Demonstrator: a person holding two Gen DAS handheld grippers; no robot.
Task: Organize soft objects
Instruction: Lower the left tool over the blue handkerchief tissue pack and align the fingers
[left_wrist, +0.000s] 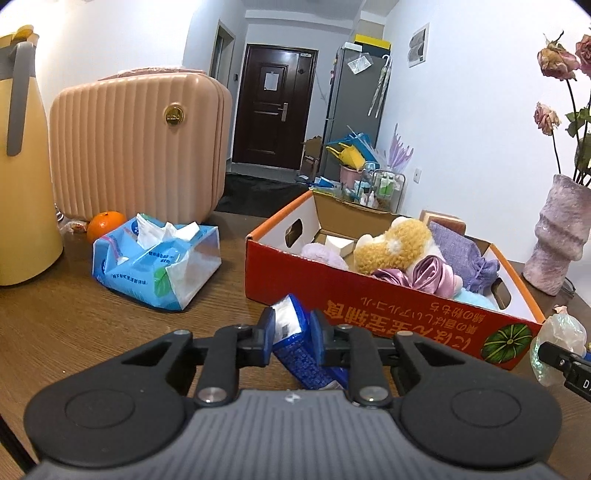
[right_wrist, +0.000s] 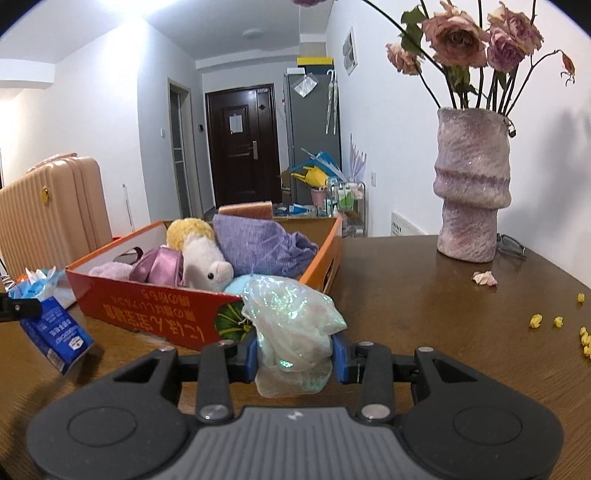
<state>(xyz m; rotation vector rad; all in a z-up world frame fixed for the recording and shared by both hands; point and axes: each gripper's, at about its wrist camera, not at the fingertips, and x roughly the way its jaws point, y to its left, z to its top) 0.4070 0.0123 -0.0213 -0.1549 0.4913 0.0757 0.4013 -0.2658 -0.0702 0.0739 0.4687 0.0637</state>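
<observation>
**Left wrist view: two soft items gripped, box already part filled**

Left wrist view, nearest: left gripper (left_wrist: 291, 338) pinched tight on a small blue tissue pack (left_wrist: 295, 343), lifted clear of the brown table (left_wrist: 74, 325), just in front of the red cardboard box (left_wrist: 369, 306). Right wrist view, nearest: right gripper (right_wrist: 294, 356) clamped on a crumpled iridescent bag (right_wrist: 291, 328), held against the box's near right corner, not yet over the rim.

Further in, inside the box: plush toy (right_wrist: 201, 254), pink satin scrunchie (right_wrist: 159, 267), purple knitted cloth (right_wrist: 255, 245), pale lilac fluffy piece (right_wrist: 110, 271), light blue soft piece (right_wrist: 240, 286). Judged well along, with much already sorted.

Left to do, by the look of it: tissue pack and bag both to go into the box. Further left on the table, an opened large tissue packet (left_wrist: 155, 262), still outside and likely a remaining item. Beside it an orange (left_wrist: 105, 225), not soft, probably to stay.

Far side: pink case (left_wrist: 140, 147) at the left, vase of dried roses (right_wrist: 472, 184) at the right, both apart from the sorting.
</observation>
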